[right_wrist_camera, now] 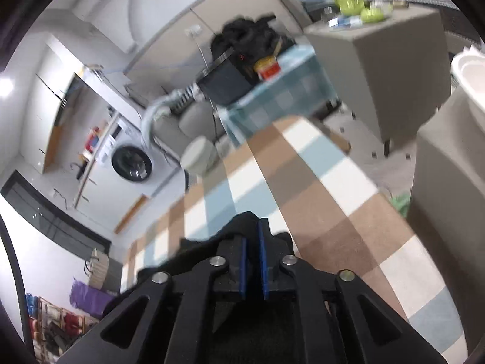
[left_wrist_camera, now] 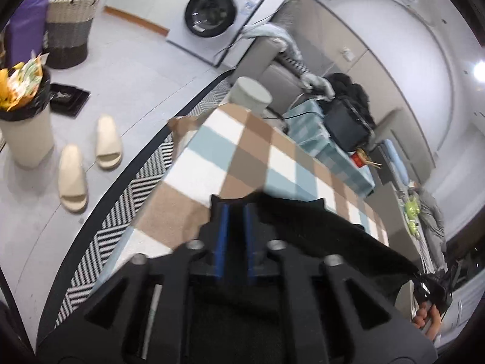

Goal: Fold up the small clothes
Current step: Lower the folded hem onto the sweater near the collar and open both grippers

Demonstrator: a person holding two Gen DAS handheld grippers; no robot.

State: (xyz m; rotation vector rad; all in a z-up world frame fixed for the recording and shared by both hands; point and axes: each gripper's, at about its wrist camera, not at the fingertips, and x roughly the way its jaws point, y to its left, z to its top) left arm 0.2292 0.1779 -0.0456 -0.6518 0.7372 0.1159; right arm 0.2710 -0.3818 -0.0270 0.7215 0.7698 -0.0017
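Folding underway: black garment [left_wrist_camera: 318, 227] is pinched by left gripper [left_wrist_camera: 235, 212] and right gripper [right_wrist_camera: 252, 230], jaws nearly together, above the checked counter [left_wrist_camera: 242, 139]. Next, likely carried toward its far edge, corners matched.

A garment [left_wrist_camera: 318, 230] lies on a checked cloth [left_wrist_camera: 242, 151] covering a table, with the left gripper [left_wrist_camera: 235, 212] at its left part and the right gripper [right_wrist_camera: 253, 227] at its right. Left of the table, on the floor, a patterned rug [left_wrist_camera: 121, 206] borders it; beyond the rug sit two slippers [left_wrist_camera: 88, 157], a waste bin [left_wrist_camera: 27, 127] and a woven basket [left_wrist_camera: 71, 27]. Farther back stands a washing machine [left_wrist_camera: 215, 15]. A stool [left_wrist_camera: 251, 94] stands just behind the table's far end.
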